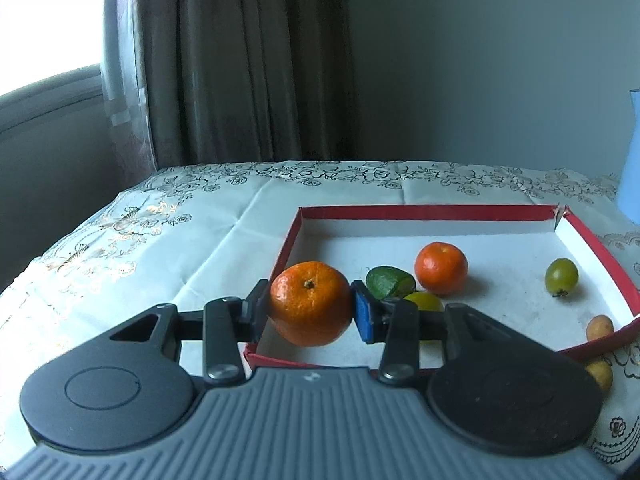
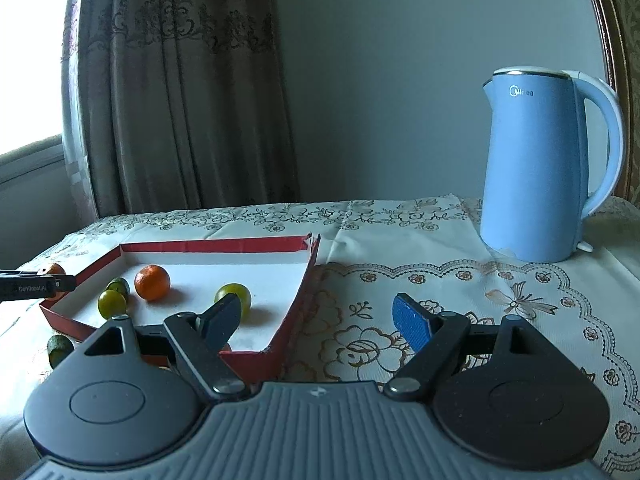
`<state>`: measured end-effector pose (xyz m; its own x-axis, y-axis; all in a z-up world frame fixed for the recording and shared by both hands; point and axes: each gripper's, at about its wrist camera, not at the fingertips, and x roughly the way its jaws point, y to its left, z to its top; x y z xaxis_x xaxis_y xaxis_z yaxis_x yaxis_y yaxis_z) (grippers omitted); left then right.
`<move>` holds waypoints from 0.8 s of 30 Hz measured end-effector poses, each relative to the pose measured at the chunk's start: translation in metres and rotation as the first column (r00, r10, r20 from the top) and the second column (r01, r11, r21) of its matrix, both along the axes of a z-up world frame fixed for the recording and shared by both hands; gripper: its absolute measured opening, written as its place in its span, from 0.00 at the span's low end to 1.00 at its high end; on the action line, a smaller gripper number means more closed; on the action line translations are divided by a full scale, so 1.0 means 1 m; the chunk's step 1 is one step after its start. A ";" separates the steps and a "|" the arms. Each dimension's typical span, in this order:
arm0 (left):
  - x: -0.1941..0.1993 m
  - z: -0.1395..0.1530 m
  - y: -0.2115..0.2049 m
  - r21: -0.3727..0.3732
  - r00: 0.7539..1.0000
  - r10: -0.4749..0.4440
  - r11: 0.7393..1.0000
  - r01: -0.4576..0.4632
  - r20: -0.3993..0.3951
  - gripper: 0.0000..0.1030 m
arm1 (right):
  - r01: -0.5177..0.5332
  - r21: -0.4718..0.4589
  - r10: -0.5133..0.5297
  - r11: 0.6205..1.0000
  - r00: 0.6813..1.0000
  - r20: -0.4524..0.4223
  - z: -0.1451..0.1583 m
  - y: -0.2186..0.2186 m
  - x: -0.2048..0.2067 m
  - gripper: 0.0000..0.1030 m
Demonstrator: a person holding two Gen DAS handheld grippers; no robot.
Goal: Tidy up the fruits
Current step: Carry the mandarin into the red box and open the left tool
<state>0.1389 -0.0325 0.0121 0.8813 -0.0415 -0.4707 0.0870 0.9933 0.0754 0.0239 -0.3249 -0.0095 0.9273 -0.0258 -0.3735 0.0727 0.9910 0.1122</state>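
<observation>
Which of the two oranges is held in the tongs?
The larger orange, clamped in the left tongs at the tray's corner; the smaller orange sits loose inside.

My right gripper (image 2: pixel 320 320) stands wide open over the tablecloth (image 2: pixel 400 240), holding nothing. The red tray (image 2: pixel 200 246) at left holds an orange (image 2: pixel 152 282) and green fruits (image 2: pixel 233 295). A blue kettle (image 2: pixel 536 172) stands far right.

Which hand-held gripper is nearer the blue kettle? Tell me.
Right. The right hand-held gripper hangs open in front of the blue kettle; the left hand-held gripper, gripping an orange, is beyond the tray's far side.
</observation>
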 end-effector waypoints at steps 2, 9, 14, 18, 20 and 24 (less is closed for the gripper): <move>0.001 0.000 -0.001 0.004 1.000 0.002 1.000 -0.002 -0.003 0.39 | -0.002 -0.001 0.002 1.000 1.000 0.000 0.000 0.000 0.000 0.81; 0.001 -0.001 -0.003 0.012 1.000 0.009 1.000 -0.009 -0.005 0.39 | -0.001 -0.001 0.001 1.000 1.000 0.004 0.000 0.000 0.000 0.81; 0.000 -0.001 -0.003 0.013 1.000 0.013 1.000 -0.013 0.000 0.39 | 0.000 0.000 0.000 1.000 1.000 0.003 0.000 0.000 0.000 0.81; 0.000 -0.001 -0.003 0.011 1.000 0.018 1.000 -0.018 0.004 0.39 | 0.000 -0.001 0.000 1.000 1.000 0.003 0.000 0.000 0.000 0.81; 0.000 -0.001 -0.003 0.010 1.000 0.020 1.000 -0.020 0.004 0.39 | 0.000 0.000 0.000 1.000 1.000 0.004 0.000 0.000 0.000 0.81; 0.000 -0.001 -0.004 0.012 1.000 0.023 1.000 -0.023 0.006 0.39 | -0.001 -0.001 0.001 1.000 1.000 0.004 0.000 0.000 0.000 0.81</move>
